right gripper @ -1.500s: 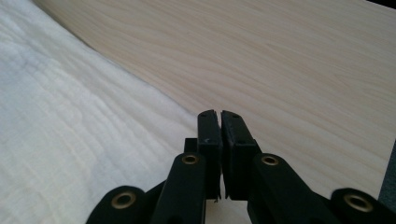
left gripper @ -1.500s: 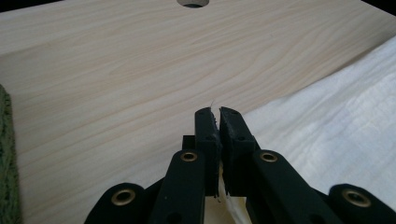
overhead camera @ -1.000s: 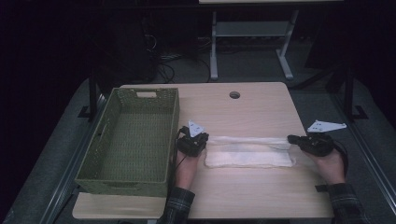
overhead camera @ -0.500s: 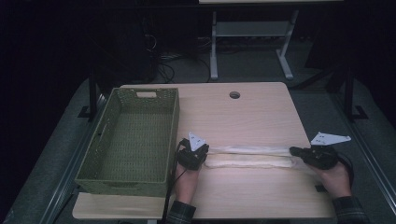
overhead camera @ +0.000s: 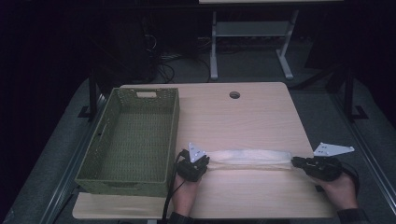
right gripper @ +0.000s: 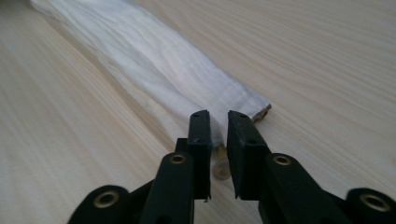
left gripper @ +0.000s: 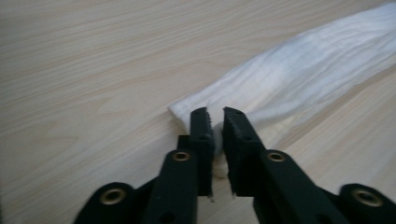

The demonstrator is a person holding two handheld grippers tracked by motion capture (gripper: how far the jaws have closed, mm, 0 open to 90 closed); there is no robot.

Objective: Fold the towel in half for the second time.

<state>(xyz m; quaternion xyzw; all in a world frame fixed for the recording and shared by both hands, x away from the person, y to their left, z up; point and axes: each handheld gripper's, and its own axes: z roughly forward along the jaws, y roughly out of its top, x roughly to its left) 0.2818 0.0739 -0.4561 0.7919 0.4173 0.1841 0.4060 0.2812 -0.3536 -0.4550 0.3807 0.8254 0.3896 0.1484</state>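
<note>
Dark floor and tangled cables surround a pale wooden table (overhead camera: 243, 116) with a round hole near its far edge. On its left part stands an olive-green woven rectangular basket (overhead camera: 135, 140) with a handle slot in its far wall. Along the table's near part lies a long white folded cloth (overhead camera: 247, 157), stretched flat between the two hands, well apart from the basket's inside but near its right wall. The left gripper (left gripper: 215, 122) sits at the cloth's left end; its black jaws have just been opening and now stand slightly apart, with a fold of the fabric between them, no longer pinched. The right gripper (right gripper: 218, 123) mirrors this at the other end, jaws just eased apart around the cloth's edge.
</note>
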